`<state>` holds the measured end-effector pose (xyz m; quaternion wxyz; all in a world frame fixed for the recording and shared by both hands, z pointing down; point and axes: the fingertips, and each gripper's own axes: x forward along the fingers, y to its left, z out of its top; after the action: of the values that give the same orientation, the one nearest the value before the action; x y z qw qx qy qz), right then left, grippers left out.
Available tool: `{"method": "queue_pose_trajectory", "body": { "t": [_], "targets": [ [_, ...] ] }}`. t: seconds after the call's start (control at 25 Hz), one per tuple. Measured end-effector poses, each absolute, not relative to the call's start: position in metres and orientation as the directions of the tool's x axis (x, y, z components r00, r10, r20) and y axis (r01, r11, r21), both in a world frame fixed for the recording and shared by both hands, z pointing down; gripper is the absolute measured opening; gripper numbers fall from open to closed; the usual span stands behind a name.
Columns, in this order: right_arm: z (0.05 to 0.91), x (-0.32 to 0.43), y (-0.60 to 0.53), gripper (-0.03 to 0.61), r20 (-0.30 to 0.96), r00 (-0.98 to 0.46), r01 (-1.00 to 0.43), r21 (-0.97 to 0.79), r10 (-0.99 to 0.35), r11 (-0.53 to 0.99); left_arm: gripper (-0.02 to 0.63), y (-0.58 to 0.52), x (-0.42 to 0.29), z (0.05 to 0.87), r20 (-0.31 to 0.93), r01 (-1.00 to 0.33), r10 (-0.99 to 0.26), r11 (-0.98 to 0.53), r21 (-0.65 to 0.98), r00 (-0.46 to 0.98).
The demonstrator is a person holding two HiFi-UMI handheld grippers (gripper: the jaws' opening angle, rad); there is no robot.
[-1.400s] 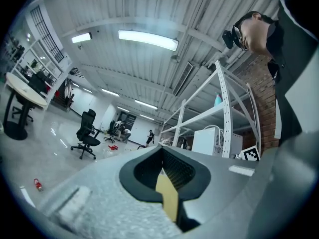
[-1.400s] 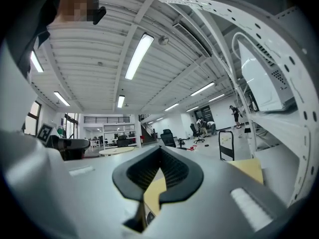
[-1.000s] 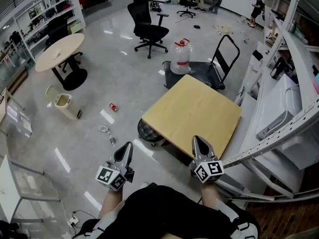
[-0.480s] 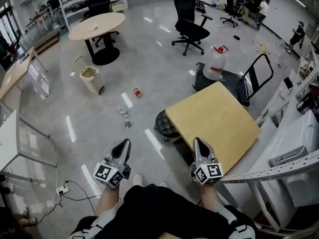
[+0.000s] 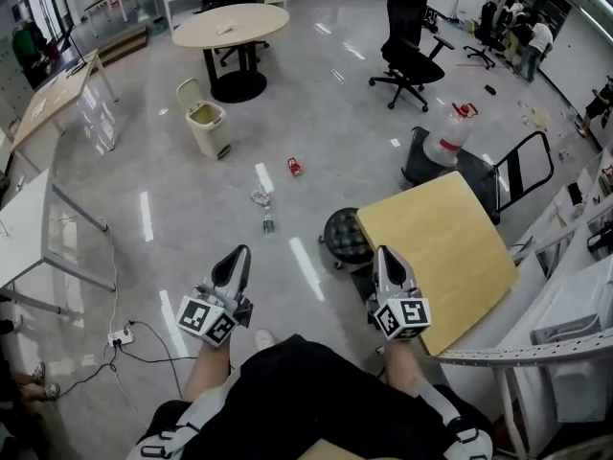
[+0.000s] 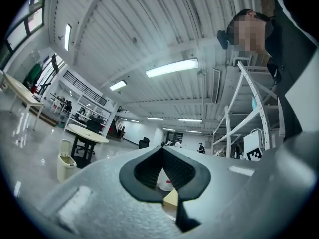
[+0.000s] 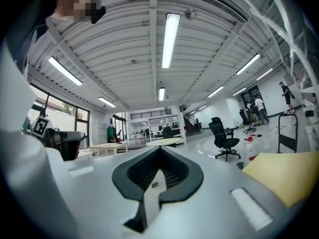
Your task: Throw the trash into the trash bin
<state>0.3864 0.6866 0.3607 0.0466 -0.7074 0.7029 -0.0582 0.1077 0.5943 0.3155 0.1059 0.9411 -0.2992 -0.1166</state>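
L edge: white table (image 5: 43, 214), its corner juts toward my path. Trash bin (image 5: 205, 128), lid up, stands just in front of the round table (image 5: 230, 25), w/ wide bare floor (image 5: 326, 113) on its R side. L gripper (image 5: 238, 255) closed, empty, over bare floor. Trash lies ahead btw my grippers: bottle (image 5: 269, 223), wrapper (image 5: 259, 197), red can (image 5: 294, 167) farther on, all well apart from the bin. R gripper (image 5: 385, 255) closed, empty, just beside the wood table (image 5: 450, 247) edge. Stool (image 5: 345, 238) sits at that table's L corner. Far R: cart (image 5: 503, 175) w/ jug (image 5: 450, 137).
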Motion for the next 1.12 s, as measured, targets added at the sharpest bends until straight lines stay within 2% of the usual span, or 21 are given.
{"method": "queue_pose_trajectory", "body": {
  "t": [0.12, 0.32, 0.56, 0.88, 1.12],
  "targets": [
    [0.362, 0.357, 0.659, 0.006, 0.028, -0.054, -0.993, -0.102, -0.998, 0.051, 0.002, 0.574, 0.084, 0.317, -0.168, -0.565, -0.616, -0.78, 0.269, 0.77],
    [0.363, 0.336, 0.623, 0.006, 0.047, -0.072, -0.993, -0.097, -0.996, 0.068, 0.002, 0.55, 0.052, 0.313, -0.204, -0.576, -0.64, -0.762, 0.295, 0.741],
    [0.358, 0.283, 0.573, 0.006, 0.028, -0.145, -0.984, -0.109, -0.989, 0.141, 0.002, 0.522, -0.01, 0.319, -0.194, -0.635, -0.706, -0.702, 0.323, 0.682],
    [0.372, 0.215, 0.535, 0.006, 0.083, -0.244, -0.968, -0.083, -0.966, 0.237, 0.002, 0.519, -0.088, 0.321, -0.196, -0.714, -0.779, -0.626, 0.315, 0.596],
    [0.362, 0.186, 0.508, 0.006, 0.069, -0.313, -0.948, -0.092, -0.947, 0.306, 0.002, 0.517, -0.121, 0.327, -0.181, -0.763, -0.826, -0.563, 0.319, 0.534]
  ]
}}
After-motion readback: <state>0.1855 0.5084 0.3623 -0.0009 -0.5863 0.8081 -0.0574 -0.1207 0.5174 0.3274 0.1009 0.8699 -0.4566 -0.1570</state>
